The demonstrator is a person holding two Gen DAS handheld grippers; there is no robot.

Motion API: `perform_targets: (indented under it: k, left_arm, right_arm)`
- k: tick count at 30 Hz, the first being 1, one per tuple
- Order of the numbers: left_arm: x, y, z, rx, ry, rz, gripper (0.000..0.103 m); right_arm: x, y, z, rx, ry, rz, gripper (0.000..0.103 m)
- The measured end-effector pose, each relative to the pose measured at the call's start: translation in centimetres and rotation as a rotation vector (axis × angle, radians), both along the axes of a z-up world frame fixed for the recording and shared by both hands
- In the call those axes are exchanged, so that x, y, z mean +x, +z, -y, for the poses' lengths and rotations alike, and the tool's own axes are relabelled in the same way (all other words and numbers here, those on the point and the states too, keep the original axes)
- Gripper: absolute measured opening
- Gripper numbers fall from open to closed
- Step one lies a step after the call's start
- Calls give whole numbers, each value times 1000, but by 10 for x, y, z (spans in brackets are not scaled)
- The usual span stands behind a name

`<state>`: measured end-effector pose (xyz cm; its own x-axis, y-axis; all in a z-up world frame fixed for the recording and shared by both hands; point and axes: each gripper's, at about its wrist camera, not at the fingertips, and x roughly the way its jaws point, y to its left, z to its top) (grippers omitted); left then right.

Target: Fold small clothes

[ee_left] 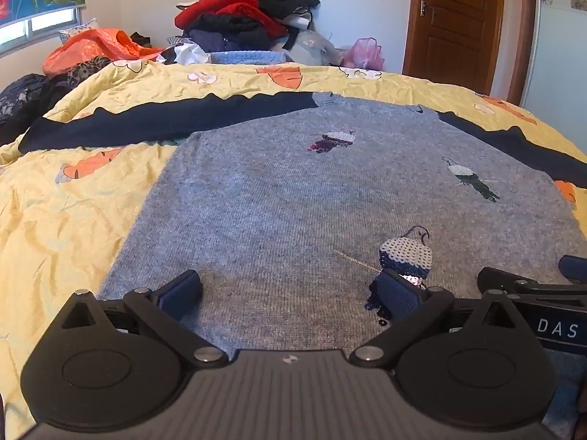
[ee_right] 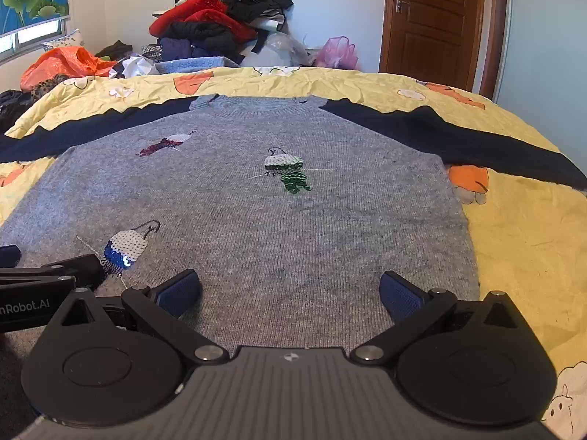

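A: What does the room hold?

B: A bed fills most of it, spread with a yellow quilt (ee_left: 73, 220) printed with orange and white flowers. Behind the bed a heap of clothes (ee_left: 249, 7) in red, black and navy rises against the white wall, and a brown door (ee_right: 436, 18) stands at the right.

A: And the garment?

B: A grey sweater (ee_right: 293, 227) lies flat on the quilt, face up, neck toward the far edge. Its dark navy sleeves (ee_right: 458, 135) stretch straight out to both sides. Three sequin patches sit on its front; the green one (ee_right: 290, 172) is near the middle and the blue one (ee_right: 123, 251) lies close to the hem.

A: The tools?

B: Both are at the hem, side by side. The left gripper (ee_left: 290, 293) has its fingers spread wide over the knit with nothing between them. The right gripper (ee_right: 290, 291) is spread just as wide and grips nothing either. Whether the blue pads (ee_right: 179, 293) touch the fabric cannot be told.
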<state>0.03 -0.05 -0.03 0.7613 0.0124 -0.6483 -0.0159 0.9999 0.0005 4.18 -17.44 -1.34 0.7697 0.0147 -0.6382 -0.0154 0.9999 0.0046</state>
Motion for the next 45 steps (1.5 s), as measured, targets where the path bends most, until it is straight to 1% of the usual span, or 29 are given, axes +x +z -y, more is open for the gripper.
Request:
perform_targets:
  k: [9,13,17,45]
  left_arm:
    - [6,2,0,-10,-10,-10,103]
    - [8,3,-5,-26,7,-27,103]
    - [5,2,-2,-14,13,-23,103]
    - [3,2,-1,-7,11,-13,103]
  right_arm:
    - [0,0,0,-1,0,0,103]
    - [0,0,0,-1,0,0,103]
    - [0,0,0,-1,0,0,103]
    - [-1,0,-1,-2,1,0,103]
